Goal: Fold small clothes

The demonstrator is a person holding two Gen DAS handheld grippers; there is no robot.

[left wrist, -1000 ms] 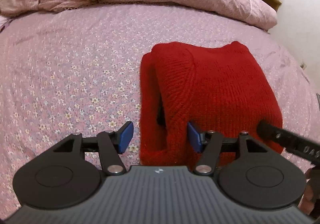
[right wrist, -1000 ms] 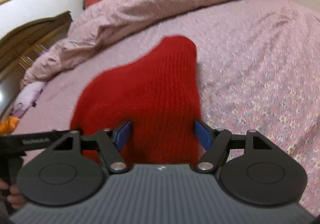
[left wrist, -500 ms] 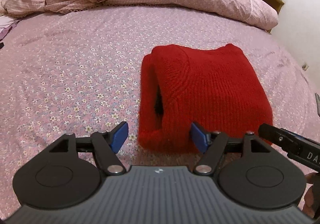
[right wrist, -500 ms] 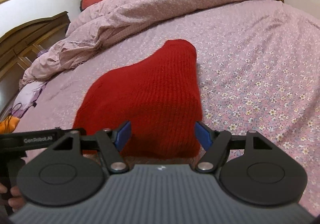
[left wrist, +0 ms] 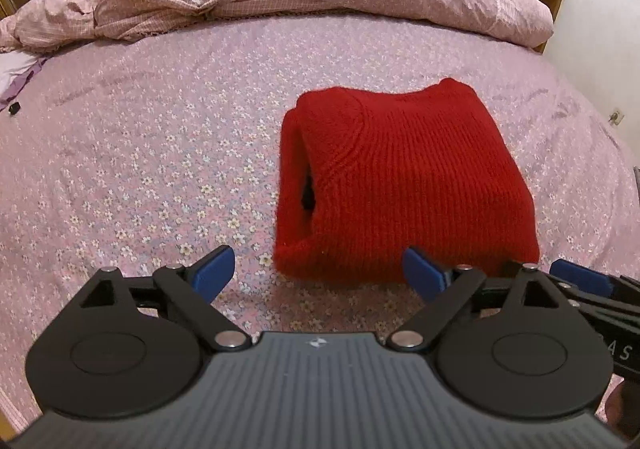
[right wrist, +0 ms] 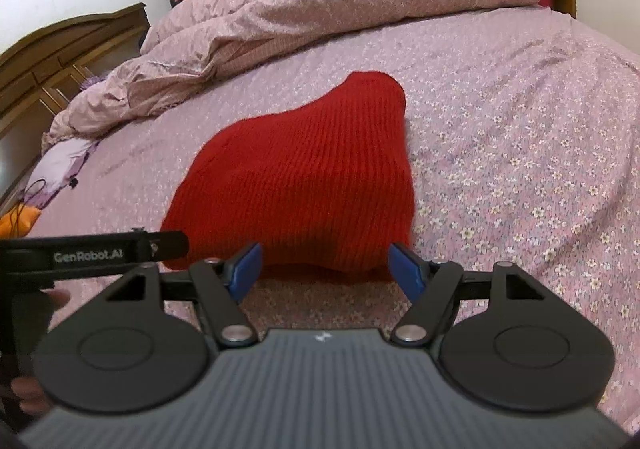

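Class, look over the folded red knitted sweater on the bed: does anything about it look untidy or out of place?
Mostly neat. The red knitted sweater lies folded on the pink floral bedsheet, but its left side gapes open, showing a dark gap between layers.

Left view: from behind the left fingers (left wrist: 424,277), tilted down over the bed (left wrist: 140,153).
Right view: likewise, behind the right fingers (right wrist: 246,265).
Shared: sweater (left wrist: 400,177) close ahead, duvet (right wrist: 320,9) beyond.
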